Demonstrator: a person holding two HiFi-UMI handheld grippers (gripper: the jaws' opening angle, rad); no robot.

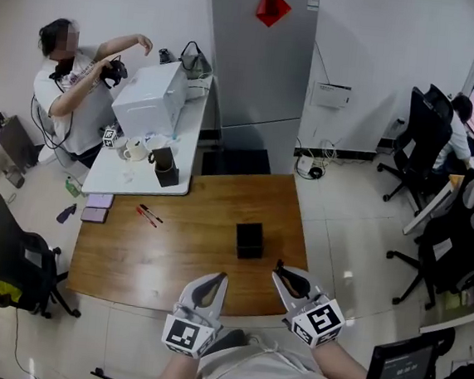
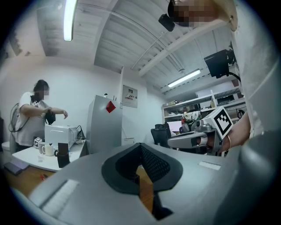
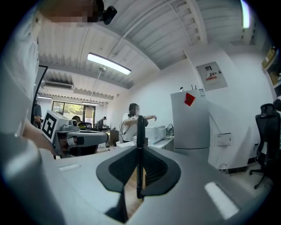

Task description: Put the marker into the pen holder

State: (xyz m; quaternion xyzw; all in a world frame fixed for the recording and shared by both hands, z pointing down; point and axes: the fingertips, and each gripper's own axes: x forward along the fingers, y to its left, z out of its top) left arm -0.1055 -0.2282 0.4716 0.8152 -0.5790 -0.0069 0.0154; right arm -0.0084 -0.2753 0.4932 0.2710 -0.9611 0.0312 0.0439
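Note:
A black square pen holder [image 1: 250, 240] stands on the wooden table [image 1: 130, 258], right of its middle. My right gripper [image 1: 284, 275] hovers at the table's near edge, just in front of the holder. It is shut on a thin black marker [image 3: 140, 154], which stands upright between its pads in the right gripper view. My left gripper [image 1: 216, 284] hangs beside it over the near edge, and its jaws are together with nothing between them [image 2: 141, 151]. Two red pens [image 1: 149, 214] lie on the table's far left part.
A white side table [image 1: 138, 179] at the back left carries a white box [image 1: 150, 97], mugs and a black container [image 1: 165, 168]. A person stands behind it. A grey fridge [image 1: 259, 62] is beyond the table. Purple notebooks [image 1: 96, 207] lie at the left edge. Office chairs stand left and right.

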